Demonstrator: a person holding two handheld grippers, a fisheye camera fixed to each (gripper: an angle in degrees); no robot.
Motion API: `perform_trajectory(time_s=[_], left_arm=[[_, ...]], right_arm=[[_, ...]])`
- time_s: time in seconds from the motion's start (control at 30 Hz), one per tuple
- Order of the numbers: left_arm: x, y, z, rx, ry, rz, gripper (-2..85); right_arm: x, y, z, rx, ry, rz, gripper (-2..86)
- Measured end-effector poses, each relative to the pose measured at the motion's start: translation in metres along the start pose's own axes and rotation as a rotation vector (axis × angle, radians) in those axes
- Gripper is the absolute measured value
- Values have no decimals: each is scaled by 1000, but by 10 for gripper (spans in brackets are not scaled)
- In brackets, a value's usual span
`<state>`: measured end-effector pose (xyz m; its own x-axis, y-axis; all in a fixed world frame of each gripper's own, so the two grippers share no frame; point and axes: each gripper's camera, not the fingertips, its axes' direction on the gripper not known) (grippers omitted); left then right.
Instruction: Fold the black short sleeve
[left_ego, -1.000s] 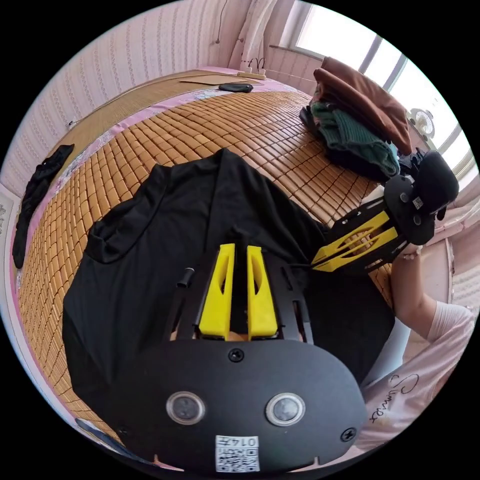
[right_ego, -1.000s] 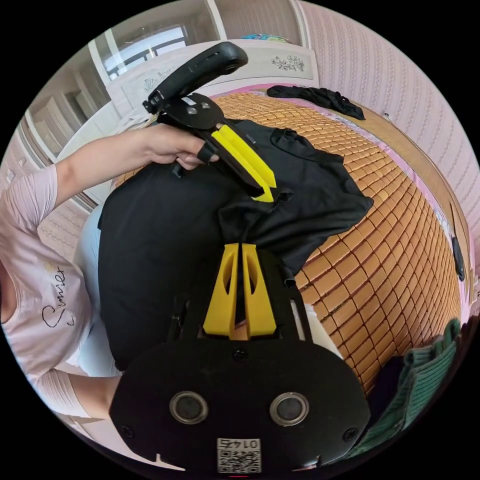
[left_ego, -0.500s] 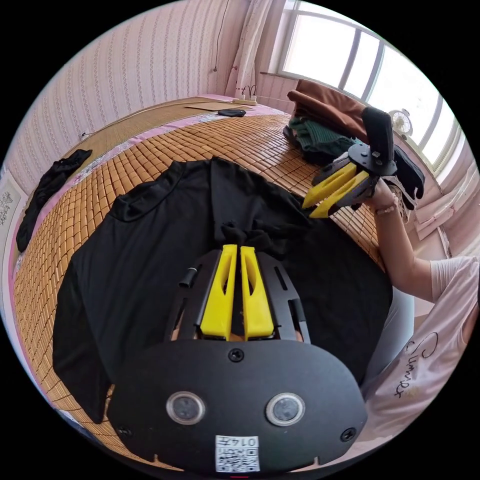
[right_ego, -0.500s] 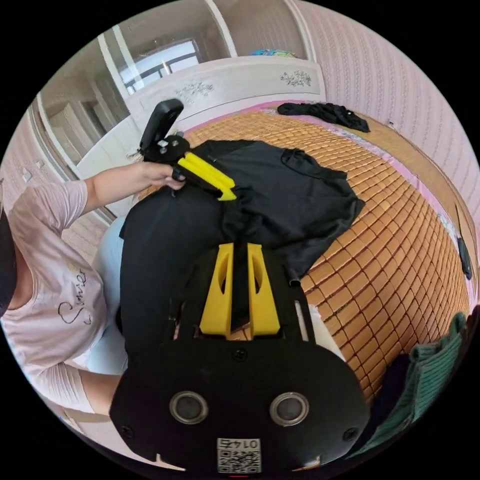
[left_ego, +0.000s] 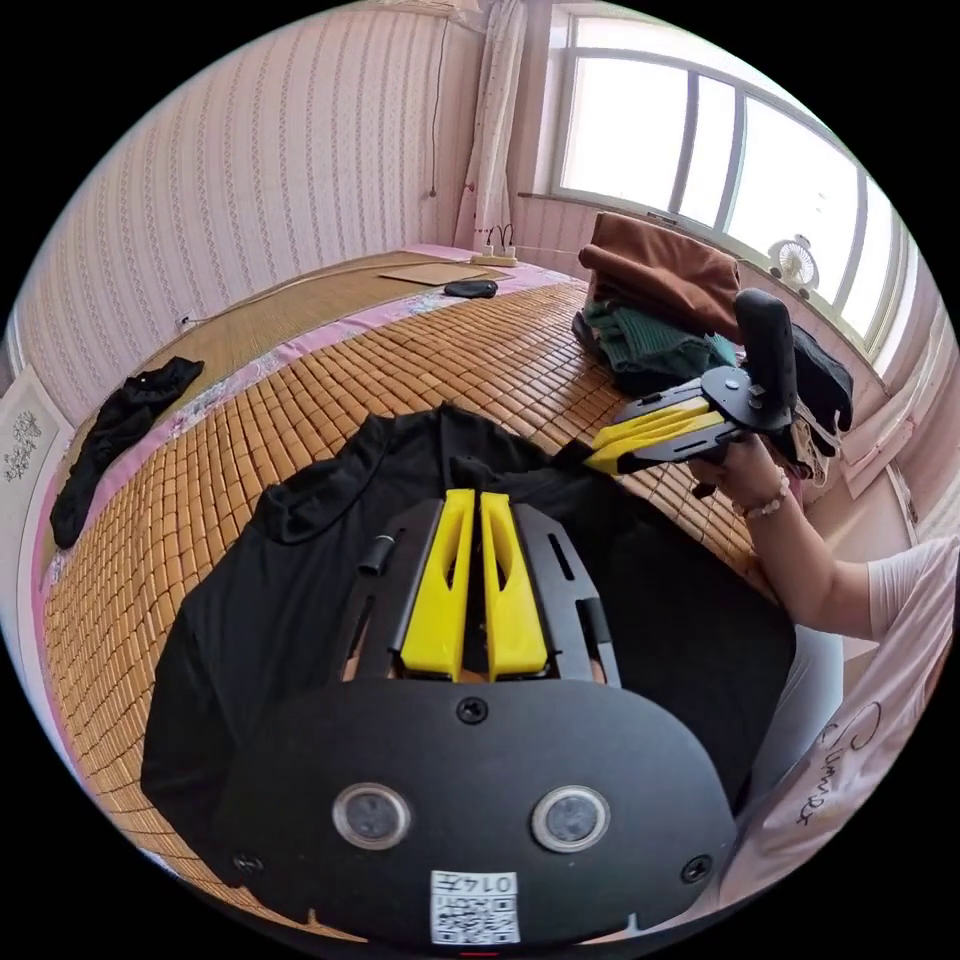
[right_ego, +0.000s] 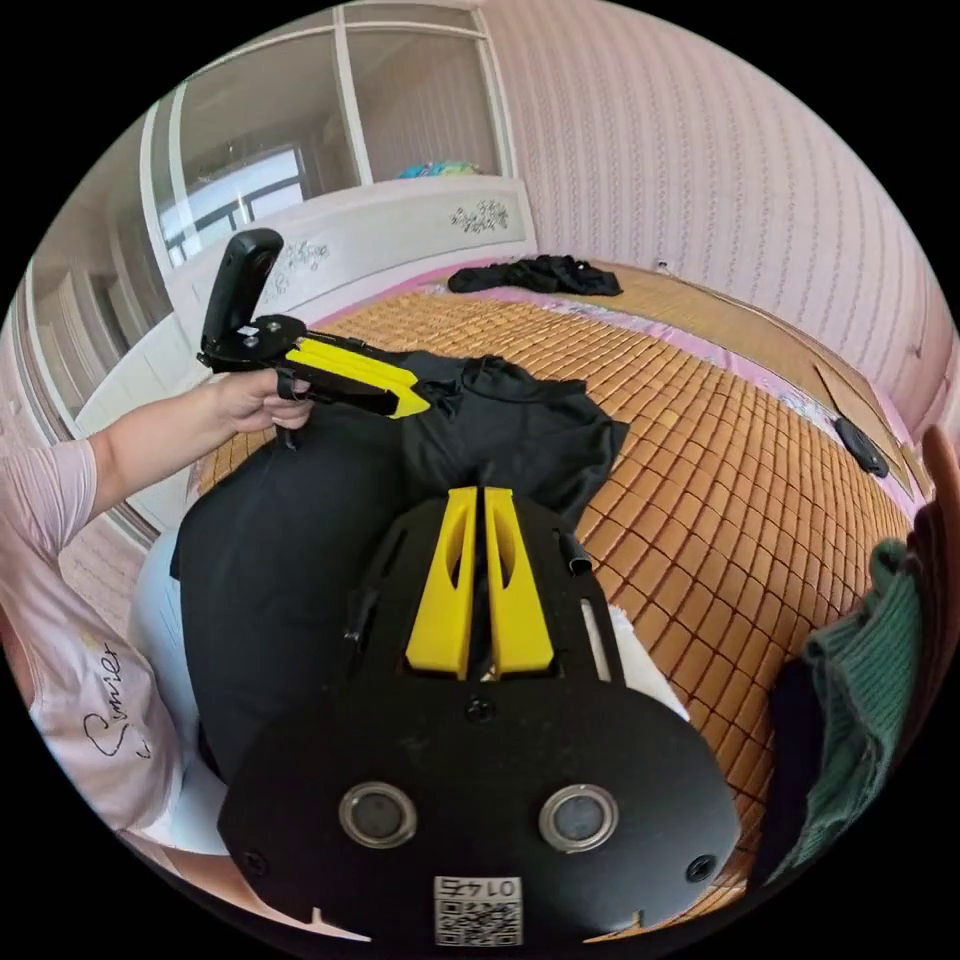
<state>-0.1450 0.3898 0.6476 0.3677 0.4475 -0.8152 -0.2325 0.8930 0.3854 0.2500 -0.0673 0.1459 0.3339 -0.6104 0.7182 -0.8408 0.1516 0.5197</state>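
Both yellow two-jaw claws, the left claw (left_ego: 478, 497) and the right claw (right_ego: 484, 493), were clenched on the black short-sleeve shirt (left_ego: 300, 580), lifting one edge off the bamboo-mat bed (left_ego: 200, 450), seemingly to fold it over.

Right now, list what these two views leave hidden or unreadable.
- Black short-sleeve shirt: near hem, left gripper view, behind the left gripper body.
- Its lower part, right gripper view, behind the right gripper body.
- Folded clothes pile: cut off by the right gripper view's edge.
- Small dark object: too small to identify.
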Motion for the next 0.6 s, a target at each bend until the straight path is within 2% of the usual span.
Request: perform_trajectory(time_s=[0.17,0.23,0.4,0.6], left_arm=[[41,-75,36,95,61,75,-10],[67,-97,58,100,75,114,-10],[144,-126,144,13,113,214,-9],[203,-110,247,-176,162,260,13]], right_arm=[[93,34,-105,256,-137,188,3],[110,43,-125,292,-123,210,4],[140,49,-145,221,-14,247,5],[176,52,-131,-23,108,340,5]])
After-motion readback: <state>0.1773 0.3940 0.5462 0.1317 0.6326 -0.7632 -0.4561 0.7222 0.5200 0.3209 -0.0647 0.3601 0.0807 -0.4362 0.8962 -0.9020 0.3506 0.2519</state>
